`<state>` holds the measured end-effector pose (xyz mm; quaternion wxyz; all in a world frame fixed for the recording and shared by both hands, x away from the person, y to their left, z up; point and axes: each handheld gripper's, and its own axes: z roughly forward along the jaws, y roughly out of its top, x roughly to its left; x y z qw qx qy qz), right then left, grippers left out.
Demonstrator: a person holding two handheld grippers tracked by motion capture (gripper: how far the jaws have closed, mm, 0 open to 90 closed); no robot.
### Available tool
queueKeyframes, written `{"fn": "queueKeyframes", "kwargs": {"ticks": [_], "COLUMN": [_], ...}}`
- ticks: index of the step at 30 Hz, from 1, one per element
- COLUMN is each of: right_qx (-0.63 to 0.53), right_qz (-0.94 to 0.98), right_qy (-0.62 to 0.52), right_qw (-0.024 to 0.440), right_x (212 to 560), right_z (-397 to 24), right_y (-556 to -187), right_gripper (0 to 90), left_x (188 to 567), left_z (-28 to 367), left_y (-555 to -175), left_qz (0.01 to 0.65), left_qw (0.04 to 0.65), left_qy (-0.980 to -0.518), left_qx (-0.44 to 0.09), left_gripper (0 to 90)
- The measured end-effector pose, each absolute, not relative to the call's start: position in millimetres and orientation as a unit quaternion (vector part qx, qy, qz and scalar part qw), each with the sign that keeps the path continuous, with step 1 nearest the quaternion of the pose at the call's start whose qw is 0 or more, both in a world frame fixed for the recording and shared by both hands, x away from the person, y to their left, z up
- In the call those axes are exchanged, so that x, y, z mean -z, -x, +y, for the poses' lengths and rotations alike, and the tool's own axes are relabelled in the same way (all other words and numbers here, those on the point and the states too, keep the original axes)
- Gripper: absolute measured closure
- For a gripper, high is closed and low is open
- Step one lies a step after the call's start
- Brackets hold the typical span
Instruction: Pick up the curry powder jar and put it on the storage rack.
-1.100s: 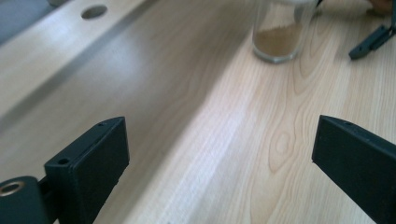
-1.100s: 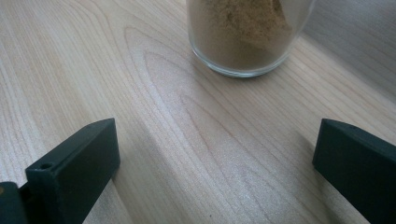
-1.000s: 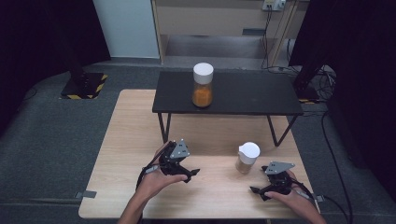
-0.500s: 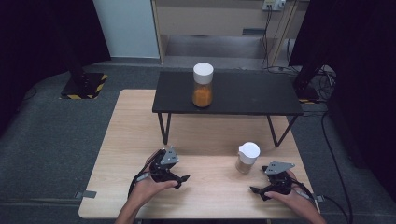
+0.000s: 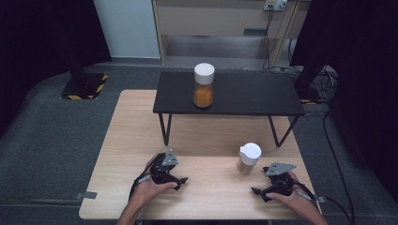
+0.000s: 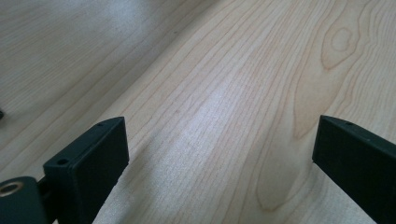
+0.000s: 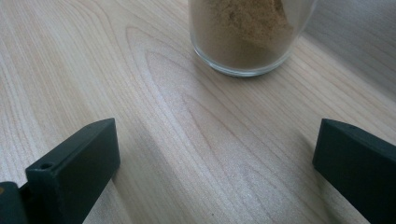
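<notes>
A tall jar of orange powder point(image 5: 203, 86) with a white lid stands on the low black table point(image 5: 253, 96). A shorter glass jar of tan powder point(image 5: 247, 158) point(image 7: 247, 35) with a white lid stands on the wooden table point(image 5: 206, 136). My left gripper point(image 5: 180, 182) point(image 6: 219, 163) rests low on the wood at the front left, open, with nothing between its jaws. At the front right, my right gripper point(image 5: 257, 192) point(image 7: 217, 163) is open too, just right of and nearer than the tan jar, which lies ahead of its jaws.
The black table's legs point(image 5: 165, 129) stand on the wooden table behind both grippers. Grey floor surrounds the table, with a black-and-yellow striped base point(image 5: 84, 86) at the far left and cables point(image 5: 324, 75) at the far right.
My left gripper has drawn back toward the front edge and a little left, settling lower on the wood. The right gripper and both jars have stayed put.
</notes>
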<state>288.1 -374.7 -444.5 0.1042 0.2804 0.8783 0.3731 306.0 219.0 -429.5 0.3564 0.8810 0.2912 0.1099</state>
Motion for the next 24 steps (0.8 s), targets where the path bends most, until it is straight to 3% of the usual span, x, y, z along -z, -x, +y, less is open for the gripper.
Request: {"fn": "queueKeyframes", "kwargs": {"ticks": [24], "right_qx": [-0.373], "right_qz": [0.878], "right_qy": [-0.28], "right_qw": [0.104], "right_x": [444], "right_z": [-375], "right_y": [-288], "right_gripper": [1.3], "left_x": [441], "left_z": [225], "left_y": [-308], "left_qz": [0.292], "left_qw": [0.361], "left_qy": [-0.879], "left_qx": [-0.109], "left_gripper": [0.0]}}
